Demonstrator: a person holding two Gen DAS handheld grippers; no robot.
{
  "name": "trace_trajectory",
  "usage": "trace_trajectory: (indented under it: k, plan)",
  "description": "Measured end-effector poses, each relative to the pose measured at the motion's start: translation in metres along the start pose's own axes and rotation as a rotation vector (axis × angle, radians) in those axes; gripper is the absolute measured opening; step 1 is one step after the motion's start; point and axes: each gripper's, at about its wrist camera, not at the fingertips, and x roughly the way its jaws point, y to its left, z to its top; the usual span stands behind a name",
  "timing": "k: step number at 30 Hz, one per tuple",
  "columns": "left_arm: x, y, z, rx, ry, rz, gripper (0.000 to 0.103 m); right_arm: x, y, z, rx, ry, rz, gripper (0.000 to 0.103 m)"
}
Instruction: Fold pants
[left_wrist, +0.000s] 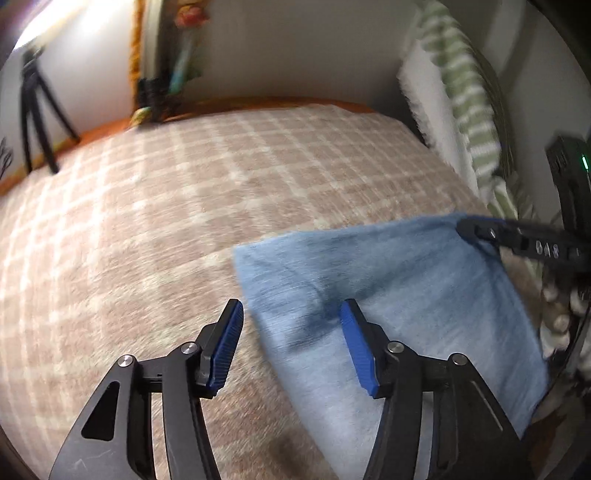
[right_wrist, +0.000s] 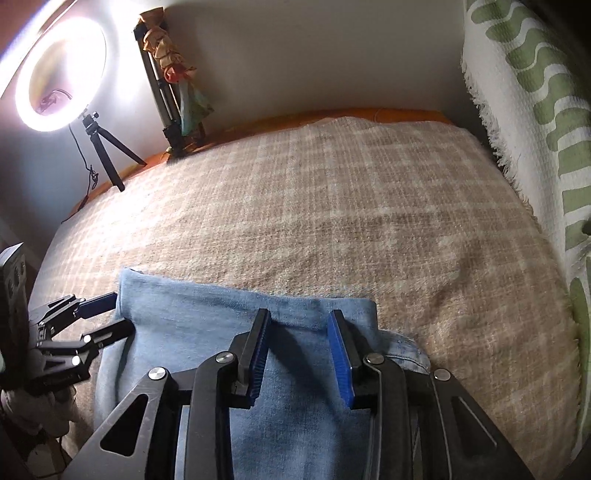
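Light blue denim pants (right_wrist: 236, 325) lie folded into a rectangle on a beige checked blanket (right_wrist: 351, 206); they also show in the left wrist view (left_wrist: 399, 288). My left gripper (left_wrist: 291, 314) is open, its jaws straddling the pants' left edge, and it shows at the left of the right wrist view (right_wrist: 107, 314). My right gripper (right_wrist: 299, 325) is open above the pants' far edge, nothing between its pads; in the left wrist view its fingertips (left_wrist: 476, 230) sit at the pants' far right corner.
A lit ring light (right_wrist: 59, 74) on a black tripod (right_wrist: 107, 155) stands at the far left. A second stand with a doll (right_wrist: 177, 81) leans on the back wall. A green and white fringed throw (right_wrist: 535, 110) hangs along the right side.
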Motion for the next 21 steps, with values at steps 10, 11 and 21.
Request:
trace_trajectory:
  k: [10, 11, 21]
  plan:
    - [-0.047, 0.005, -0.027, -0.038, 0.026, -0.113, 0.070, -0.069, -0.029, -0.036, -0.031, -0.058, 0.046, 0.103]
    - [-0.045, 0.001, -0.030, -0.041, 0.039, -0.127, 0.070, -0.070, -0.034, -0.040, -0.024, -0.051, 0.048, 0.103]
    - [-0.026, -0.004, -0.052, -0.151, 0.130, -0.203, 0.070, -0.050, -0.064, -0.064, 0.121, 0.011, 0.234, 0.103]
